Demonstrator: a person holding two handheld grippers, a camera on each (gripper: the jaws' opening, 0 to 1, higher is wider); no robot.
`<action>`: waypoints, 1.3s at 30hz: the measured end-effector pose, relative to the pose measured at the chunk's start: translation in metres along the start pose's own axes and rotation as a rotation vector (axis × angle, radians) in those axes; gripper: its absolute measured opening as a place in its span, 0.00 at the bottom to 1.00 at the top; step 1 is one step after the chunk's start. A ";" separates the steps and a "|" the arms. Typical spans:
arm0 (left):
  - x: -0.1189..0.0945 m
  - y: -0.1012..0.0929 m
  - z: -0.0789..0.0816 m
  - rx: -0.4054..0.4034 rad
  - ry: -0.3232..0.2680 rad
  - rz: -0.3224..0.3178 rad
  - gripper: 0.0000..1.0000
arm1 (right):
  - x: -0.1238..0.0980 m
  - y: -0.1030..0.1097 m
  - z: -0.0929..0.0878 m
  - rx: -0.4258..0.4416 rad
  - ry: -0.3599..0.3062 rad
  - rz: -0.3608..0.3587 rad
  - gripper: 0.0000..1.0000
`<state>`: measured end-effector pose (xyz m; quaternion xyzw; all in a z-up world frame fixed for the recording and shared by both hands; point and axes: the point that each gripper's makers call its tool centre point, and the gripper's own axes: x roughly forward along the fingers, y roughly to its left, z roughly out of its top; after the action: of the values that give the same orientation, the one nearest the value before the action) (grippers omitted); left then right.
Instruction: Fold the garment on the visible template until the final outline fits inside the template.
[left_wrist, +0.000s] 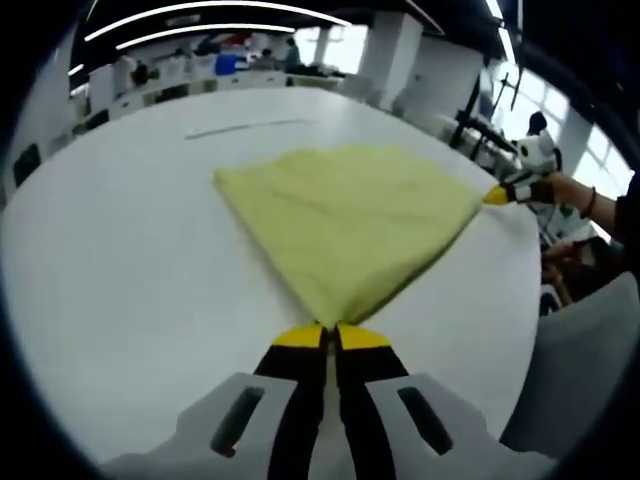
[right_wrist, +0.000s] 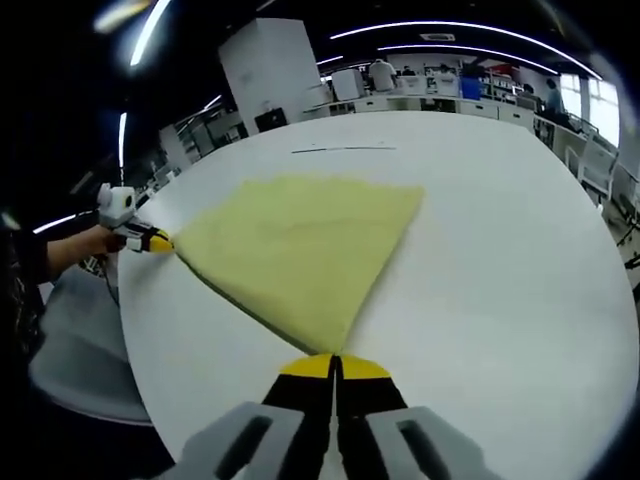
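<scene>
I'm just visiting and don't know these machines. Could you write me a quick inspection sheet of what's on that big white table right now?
Surface: white table, a thin dark line marked near its far side.
Job's things: yellow garment lying folded, stretched between two corners.
Clutter: nothing seen.
Grippers: left gripper shut on one garment corner; right gripper shut on the other; each also appears at the edge of the other's view, held by a hand.
Cables: nothing seen.
Surroundings: open office with desks, ceiling strip lights, windows, people far off.
</scene>
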<state>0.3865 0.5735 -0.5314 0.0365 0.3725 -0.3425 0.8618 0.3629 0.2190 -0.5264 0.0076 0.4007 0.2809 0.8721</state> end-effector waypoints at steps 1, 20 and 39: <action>-0.001 0.000 -0.001 0.000 0.003 0.000 0.00 | -0.001 0.001 0.000 0.000 0.000 0.001 0.00; -0.004 0.001 -0.011 -0.096 -0.011 0.033 0.02 | 0.000 0.006 -0.005 -0.010 0.013 -0.001 0.00; -0.029 -0.007 0.028 -0.206 -0.144 0.050 0.53 | -0.011 0.014 0.031 0.046 -0.055 -0.069 0.54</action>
<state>0.3856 0.5757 -0.4905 -0.0675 0.3420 -0.2823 0.8938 0.3725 0.2321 -0.4945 0.0216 0.3827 0.2410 0.8916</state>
